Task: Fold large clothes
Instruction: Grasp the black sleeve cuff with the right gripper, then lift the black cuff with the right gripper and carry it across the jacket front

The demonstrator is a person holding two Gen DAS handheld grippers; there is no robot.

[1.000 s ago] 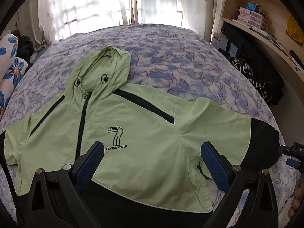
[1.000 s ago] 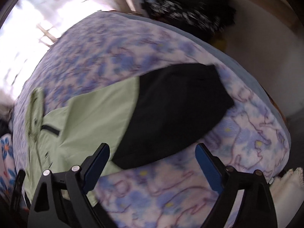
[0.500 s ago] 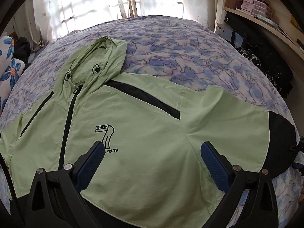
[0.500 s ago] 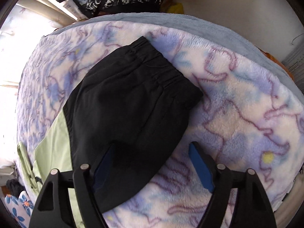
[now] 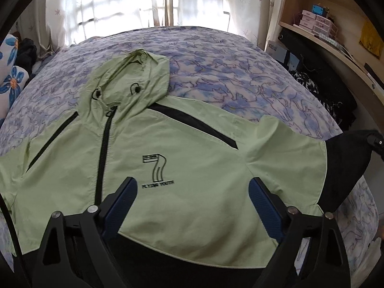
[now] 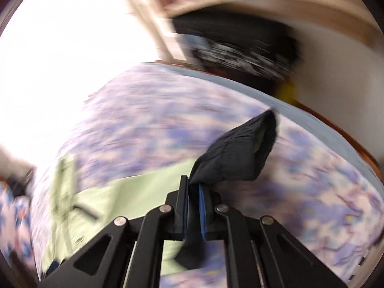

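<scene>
Two grippers over one pale green jacket (image 5: 192,168), spread flat and front-up across flowered bedspread (image 5: 240,72), hood towards window. Left gripper (image 5: 192,204) above jacket's lower front, jaws wide but closing, pads clear of cloth. Further right, black cuff (image 6: 237,153) of jacket's sleeve, lifted off bed. Right gripper (image 6: 192,187) closing, pinched tight on cuff's edge.

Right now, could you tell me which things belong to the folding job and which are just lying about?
Job:
- green jacket
- its black sleeve end, pinched in the right tool
- left tool, closing above the jacket

Lying about:
- floral pillow
- shelf boxes
- dark clothes
</scene>
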